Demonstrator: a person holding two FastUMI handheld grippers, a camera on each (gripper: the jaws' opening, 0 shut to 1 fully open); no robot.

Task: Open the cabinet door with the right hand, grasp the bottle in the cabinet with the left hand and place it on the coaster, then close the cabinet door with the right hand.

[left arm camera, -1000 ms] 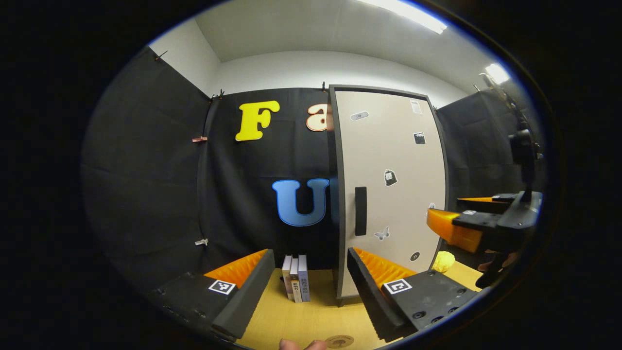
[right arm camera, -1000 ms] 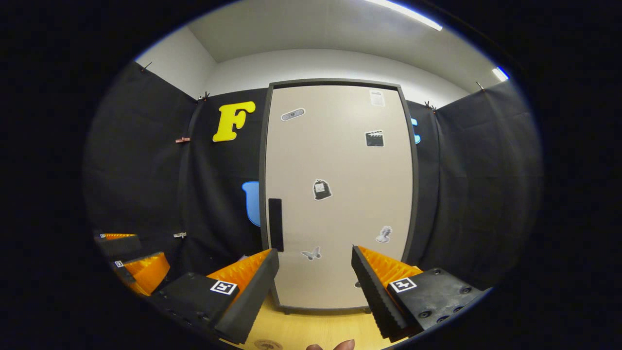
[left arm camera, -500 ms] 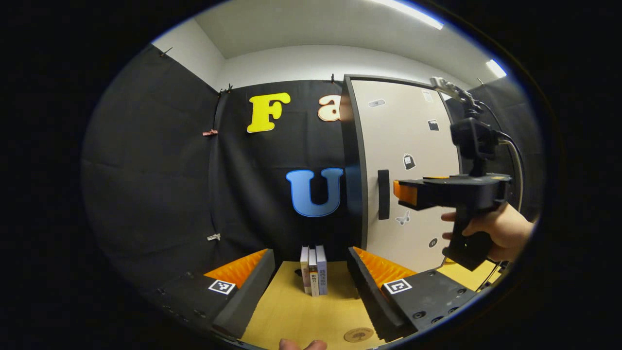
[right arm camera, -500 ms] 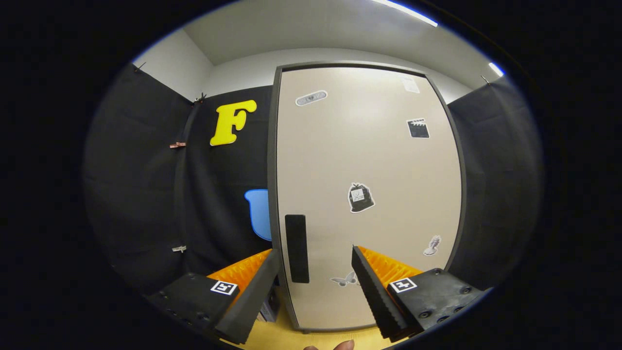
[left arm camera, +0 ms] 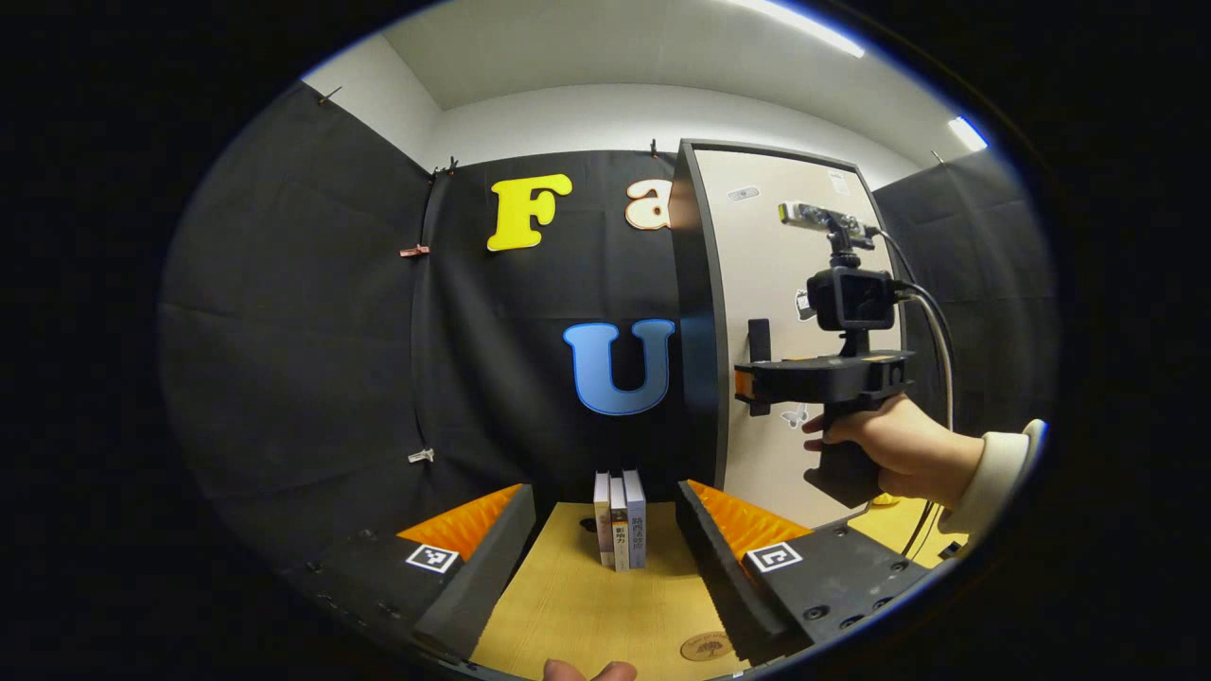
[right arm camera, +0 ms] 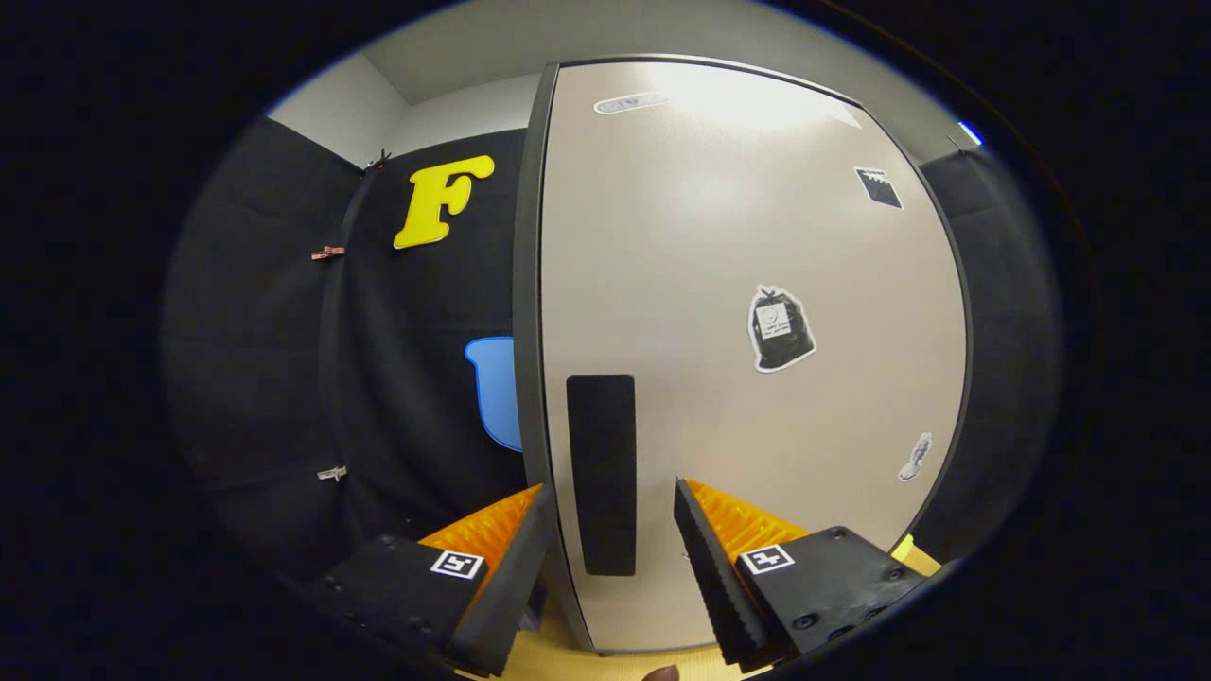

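- Since the earlier frames, the right gripper (right arm camera: 605, 558) had come much closer to the cabinet door (right arm camera: 738, 397), and the door took up far more of the right gripper view than before.
- Its fingers were spread wide, and the dark handle (right arm camera: 602, 473) of the door stood between them, a little nearer to the left finger; whether a finger touched it, I could not tell.
- In the left gripper view, the right gripper (left arm camera: 757, 383) was seen from the side, held by a hand (left arm camera: 894, 445) with a light sleeve (left arm camera: 993, 473), and its tip was at the handle (left arm camera: 758, 340).
- The cabinet door (left arm camera: 766, 284) was closed, so the bottle could not be seen.
- The left gripper (left arm camera: 605, 558) was held above the wooden table (left arm camera: 577, 615), well apart from the cabinet, with its fingers spread and nothing between them.
- The round coaster (left arm camera: 705, 647) lay on the table near the right finger of the left gripper.
- Three books (left arm camera: 620, 520) stood upright on the table, just beside the cabinet.
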